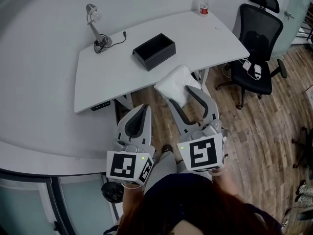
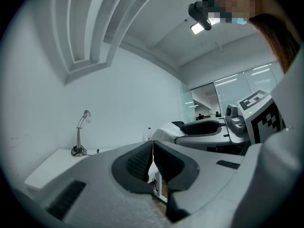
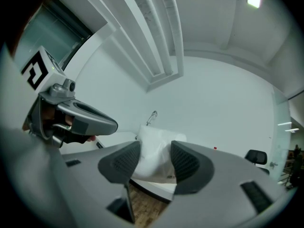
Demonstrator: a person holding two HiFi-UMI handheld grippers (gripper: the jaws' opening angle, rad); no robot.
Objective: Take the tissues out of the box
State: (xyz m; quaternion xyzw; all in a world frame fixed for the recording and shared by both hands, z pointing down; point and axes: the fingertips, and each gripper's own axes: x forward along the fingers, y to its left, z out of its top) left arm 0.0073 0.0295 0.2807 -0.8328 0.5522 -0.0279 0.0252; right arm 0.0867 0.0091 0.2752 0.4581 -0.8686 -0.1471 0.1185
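Note:
A white plastic-wrapped tissue pack [image 1: 175, 83] hangs in the air just in front of the table's near edge, above the wooden floor. My right gripper [image 1: 179, 95] is shut on it. In the right gripper view the pack [image 3: 153, 146] fills the gap between the two dark pads [image 3: 124, 160], with the right gripper [image 3: 156, 158] closed on its sides. The black open-topped box [image 1: 154, 50] stands on the white table [image 1: 205, 35], beyond the pack. My left gripper [image 1: 141, 112] is shut and holds nothing; in its own view the left gripper [image 2: 152, 158] has its pads together.
A desk lamp [image 1: 95, 31] with its cable stands at the table's back left. A red-capped bottle [image 1: 204, 4] is at the far right corner. A black office chair [image 1: 257, 48] stands right of the table on the wooden floor [image 1: 254, 131].

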